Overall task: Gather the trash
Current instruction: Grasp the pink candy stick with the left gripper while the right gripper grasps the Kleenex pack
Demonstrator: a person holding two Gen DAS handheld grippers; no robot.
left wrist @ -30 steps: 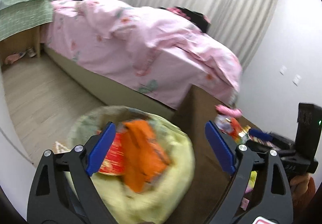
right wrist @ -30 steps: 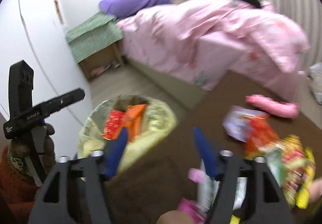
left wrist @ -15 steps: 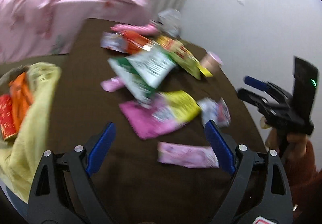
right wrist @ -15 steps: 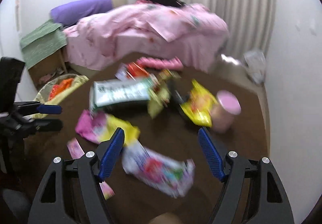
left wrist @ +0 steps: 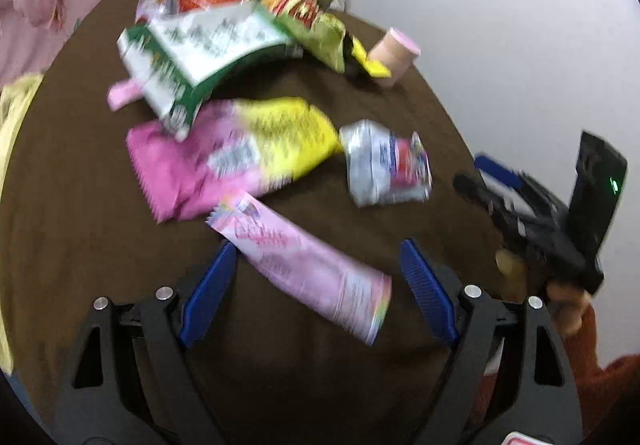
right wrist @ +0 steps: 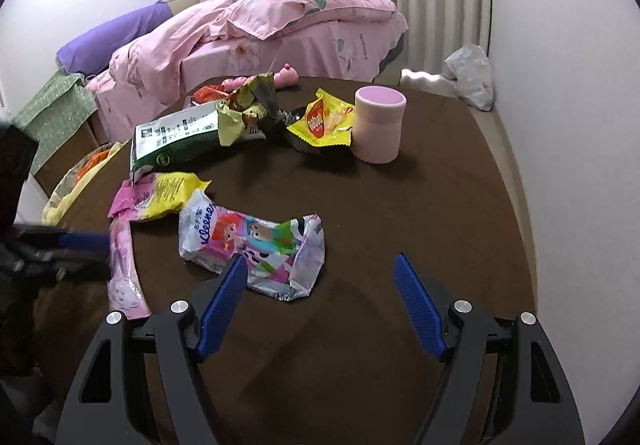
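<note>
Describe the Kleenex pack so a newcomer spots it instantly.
On the brown table, look at the near side, just ahead of the right claw. The Kleenex pack is the crumpled silvery wrapper with bright cartoon characters, unlike the plain pink-and-yellow bag beside it.

Both wrist views look down closely over the same littered brown table (right wrist: 460,205).

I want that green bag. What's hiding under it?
Its lower corner lies on the pink-and-yellow wrapper, and an olive wrapper covers its other end. Whatever else sits beneath the green bag is hidden.
</note>
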